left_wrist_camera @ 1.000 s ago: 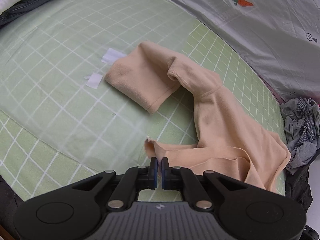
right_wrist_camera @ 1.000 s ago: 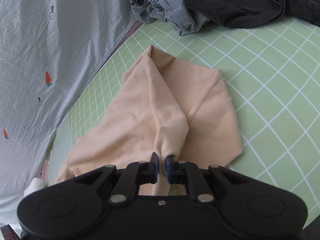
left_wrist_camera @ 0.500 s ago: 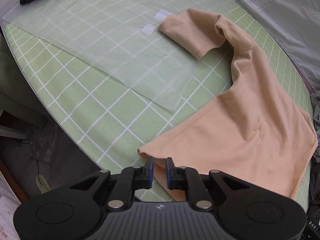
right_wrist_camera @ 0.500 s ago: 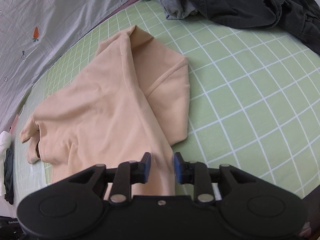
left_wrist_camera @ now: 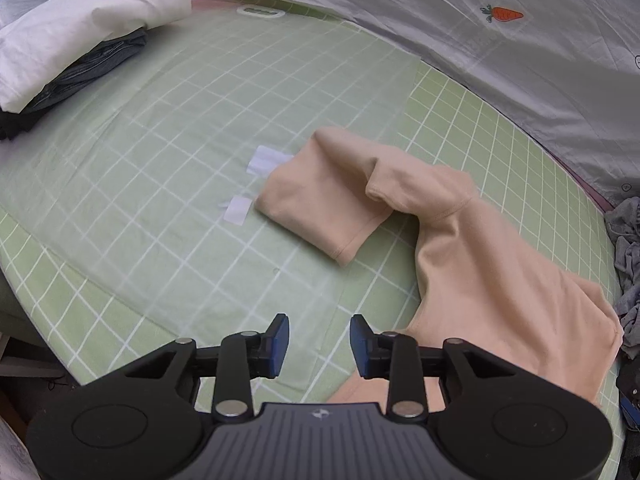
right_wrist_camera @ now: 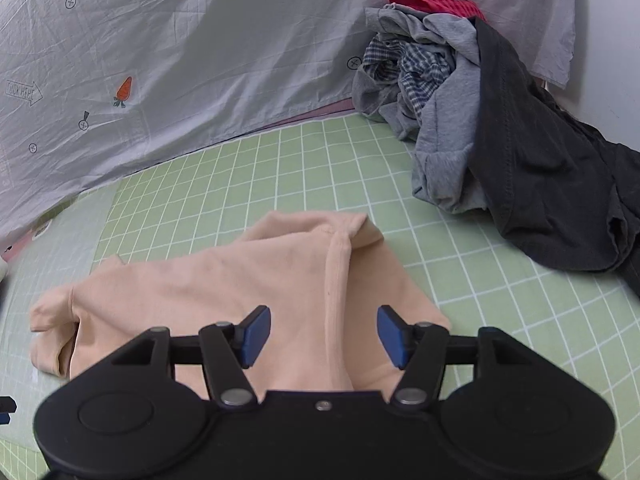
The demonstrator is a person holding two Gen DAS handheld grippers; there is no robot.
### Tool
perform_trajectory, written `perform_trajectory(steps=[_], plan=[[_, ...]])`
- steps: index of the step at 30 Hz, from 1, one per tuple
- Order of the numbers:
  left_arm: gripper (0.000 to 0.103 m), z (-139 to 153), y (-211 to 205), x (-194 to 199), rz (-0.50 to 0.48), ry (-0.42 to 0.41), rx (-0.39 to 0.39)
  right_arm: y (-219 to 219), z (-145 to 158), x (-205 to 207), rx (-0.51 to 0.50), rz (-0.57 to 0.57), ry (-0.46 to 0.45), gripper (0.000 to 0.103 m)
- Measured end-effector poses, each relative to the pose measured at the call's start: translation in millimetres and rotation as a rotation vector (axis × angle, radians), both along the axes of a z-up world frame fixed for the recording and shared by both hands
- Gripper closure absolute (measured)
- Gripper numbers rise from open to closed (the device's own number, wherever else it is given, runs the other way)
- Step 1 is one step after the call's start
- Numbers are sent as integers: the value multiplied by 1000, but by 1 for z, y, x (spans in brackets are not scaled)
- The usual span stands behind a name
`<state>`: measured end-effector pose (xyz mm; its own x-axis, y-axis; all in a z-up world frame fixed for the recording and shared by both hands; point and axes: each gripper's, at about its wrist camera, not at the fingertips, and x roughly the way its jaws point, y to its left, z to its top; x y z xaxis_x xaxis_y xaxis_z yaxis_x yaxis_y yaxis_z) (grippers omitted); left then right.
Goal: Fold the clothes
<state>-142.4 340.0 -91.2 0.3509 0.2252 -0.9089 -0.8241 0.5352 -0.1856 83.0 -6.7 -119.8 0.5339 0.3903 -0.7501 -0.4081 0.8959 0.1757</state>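
- Both of my claws are spread wide with nothing between the blue pads: my left claw (left_wrist_camera: 319,346) hangs at the bottom middle of its view, my right claw (right_wrist_camera: 324,336) at the bottom middle of the other.
- Under my left claw lies the green checked sheet (left_wrist_camera: 168,152); the shirt's lower edge sits just to the right of my right-hand pad, and I cannot tell if they touch.
- The peach shirt (left_wrist_camera: 480,272) lies flat on the sheet, running from the middle of the left view down to its lower right, with one short sleeve folded across toward the centre.
- In the right view the same peach shirt (right_wrist_camera: 224,292) fills the lower middle, and a raised fold of it runs up between my open pads.
- Two small white labels (left_wrist_camera: 240,208) lie on the sheet just left of the folded sleeve.
- A stack of folded clothes (left_wrist_camera: 76,48), white on top of dark grey, sits in the upper left of the left view.
- A heap of unfolded clothes (right_wrist_camera: 460,112), grey, checked, black and red, fills the upper right of the right view, apart from the shirt.
- A grey cloth with carrot prints (right_wrist_camera: 160,72) rises behind the sheet across the top of both views.
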Motion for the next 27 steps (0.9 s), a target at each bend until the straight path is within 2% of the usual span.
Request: perform_trajectory(steps=[3, 4, 5, 8, 12, 14, 17, 19, 21, 22, 23, 24, 25, 27], plan=[[63, 1, 23, 38, -70, -18, 41, 20, 2, 26, -11, 19, -40, 45], [63, 1, 30, 50, -94, -24, 55, 23, 2, 35, -6, 36, -51, 54], [62, -1, 37, 61, -120, -23, 74, 32, 1, 44, -13, 43, -61, 57], [60, -13, 58, 94, -168, -21, 83, 63, -5, 73, -47, 59, -78, 56], [54, -43, 75, 138, -261, -53, -1, 92, -26, 100, -70, 111, 4, 55], [48, -63, 76, 158, -329, -18, -24, 103, -38, 104, -107, 138, 35, 49], [47, -88, 74, 177, -389, 49, -15, 110, -53, 106, -133, 177, 86, 37], [47, -100, 72, 184, -426, 64, -30, 114, -61, 106, -168, 208, 113, 37], [47, -101, 67, 186, -472, 54, 7, 116, -63, 104, -204, 268, 126, 43], [52, -101, 64, 187, -494, 56, 23, 117, -63, 103, -220, 301, 128, 60], [69, -101, 62, 187, -509, 52, 31, 116, -60, 100, -236, 323, 110, 75], [80, -101, 61, 186, -511, 51, 28, 114, -58, 98, -236, 336, 99, 78], [98, -101, 59, 185, -512, 50, 23, 111, -55, 96, -235, 348, 88, 84], [99, -97, 57, 180, -503, 47, 36, 104, -45, 91, -203, 337, 62, 89]])
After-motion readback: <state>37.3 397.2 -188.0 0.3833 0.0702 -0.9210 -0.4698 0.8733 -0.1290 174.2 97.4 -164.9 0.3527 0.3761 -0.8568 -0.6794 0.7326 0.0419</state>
